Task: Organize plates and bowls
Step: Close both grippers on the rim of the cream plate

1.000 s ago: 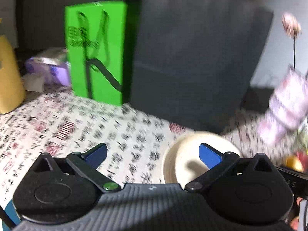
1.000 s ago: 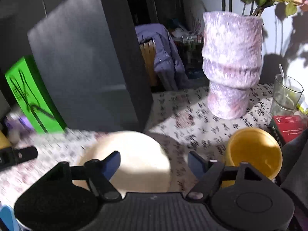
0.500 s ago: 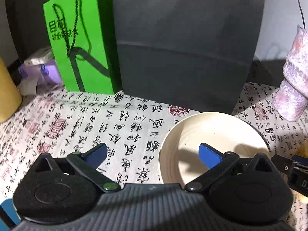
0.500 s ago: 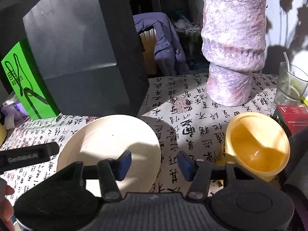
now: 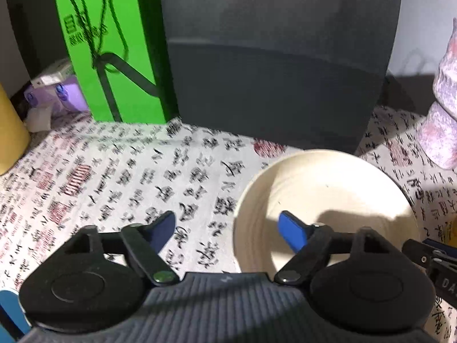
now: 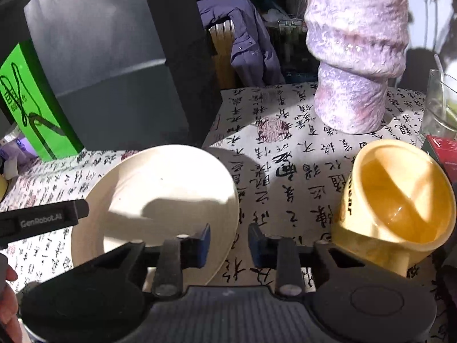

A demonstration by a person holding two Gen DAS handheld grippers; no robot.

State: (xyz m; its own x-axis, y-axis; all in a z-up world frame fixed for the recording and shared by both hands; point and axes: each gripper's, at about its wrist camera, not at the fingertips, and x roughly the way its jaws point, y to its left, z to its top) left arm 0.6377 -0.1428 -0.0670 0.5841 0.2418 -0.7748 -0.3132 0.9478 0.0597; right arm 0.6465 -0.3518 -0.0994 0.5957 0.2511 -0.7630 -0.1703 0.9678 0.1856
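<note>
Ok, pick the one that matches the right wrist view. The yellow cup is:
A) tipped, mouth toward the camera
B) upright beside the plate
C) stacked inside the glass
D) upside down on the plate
A: the yellow cup leans over on the cloth, its inside in plain view, apart from the plate.

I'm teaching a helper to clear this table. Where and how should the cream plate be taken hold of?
Grip the cream plate by its thin raised rim, probably at the near right edge, coming in low from the near side. It lies flat on the tablecloth, so only the rim offers a pinch. The right gripper, jaws just closing, straddles that edge, not yet pressing it.
</note>
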